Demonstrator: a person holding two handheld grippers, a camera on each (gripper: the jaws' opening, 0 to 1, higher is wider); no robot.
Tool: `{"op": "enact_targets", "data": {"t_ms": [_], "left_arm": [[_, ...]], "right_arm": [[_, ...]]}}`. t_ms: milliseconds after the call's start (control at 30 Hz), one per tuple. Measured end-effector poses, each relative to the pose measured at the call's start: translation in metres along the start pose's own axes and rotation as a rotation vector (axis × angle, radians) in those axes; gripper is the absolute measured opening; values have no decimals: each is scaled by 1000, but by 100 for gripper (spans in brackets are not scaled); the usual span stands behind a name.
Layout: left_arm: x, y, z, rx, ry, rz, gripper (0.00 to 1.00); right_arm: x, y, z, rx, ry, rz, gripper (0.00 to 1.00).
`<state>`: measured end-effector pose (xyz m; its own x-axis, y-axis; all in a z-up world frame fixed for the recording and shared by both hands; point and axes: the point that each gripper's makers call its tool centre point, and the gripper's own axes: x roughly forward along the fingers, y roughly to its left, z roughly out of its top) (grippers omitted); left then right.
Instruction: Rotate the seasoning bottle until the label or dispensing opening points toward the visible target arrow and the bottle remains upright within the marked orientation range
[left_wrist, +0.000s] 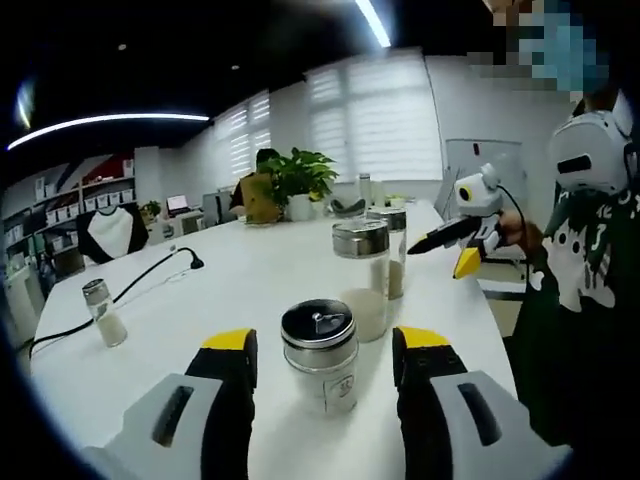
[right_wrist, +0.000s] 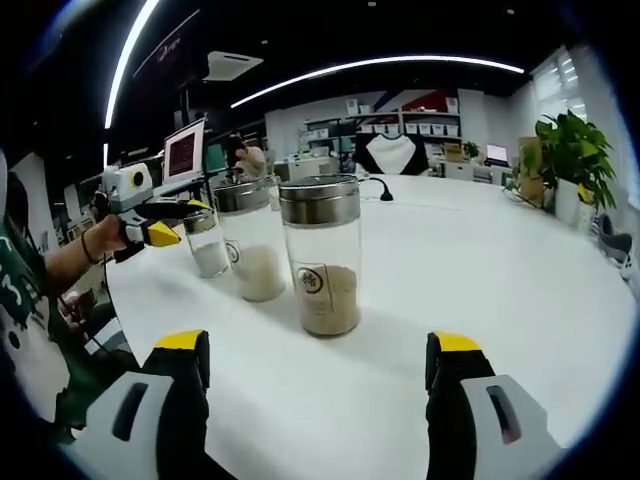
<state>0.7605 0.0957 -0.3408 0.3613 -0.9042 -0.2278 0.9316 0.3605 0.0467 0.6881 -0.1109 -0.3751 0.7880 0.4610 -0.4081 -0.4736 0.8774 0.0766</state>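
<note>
Three glass seasoning bottles with metal lids stand upright in a row on the white table. The nearest bottle stands between the yellow-tipped jaws of my left gripper, which is open and not touching it. Behind it stand a middle bottle and a far bottle. In the right gripper view that far bottle is closest, ahead of my open right gripper, with a label facing me. My right gripper also appears held in a hand.
A small shaker stands at the table's left, beside a black cable. A potted plant sits at the far end. A person in dark clothes stands by the table's right edge. Bare white table stretches right of the bottles.
</note>
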Motion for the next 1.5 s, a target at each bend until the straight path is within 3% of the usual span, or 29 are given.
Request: {"op": "enact_targets", "data": {"t_ms": [267,467,600,1500], "left_arm": [[6,9,-4,-40,-3,-23,56],[11,-3,-4,-4,8,-112,46],[12,-2,-6,19,16,-114,35],[12,0,-5,21,15,-85,34]], "right_arm": [[-1,1,2,-10,-5,3,92],[0,1,1,-8,0,3,92],[-1,1,2,-11,-1,1,92],[0,1,1,-6,5,2,91]]}}
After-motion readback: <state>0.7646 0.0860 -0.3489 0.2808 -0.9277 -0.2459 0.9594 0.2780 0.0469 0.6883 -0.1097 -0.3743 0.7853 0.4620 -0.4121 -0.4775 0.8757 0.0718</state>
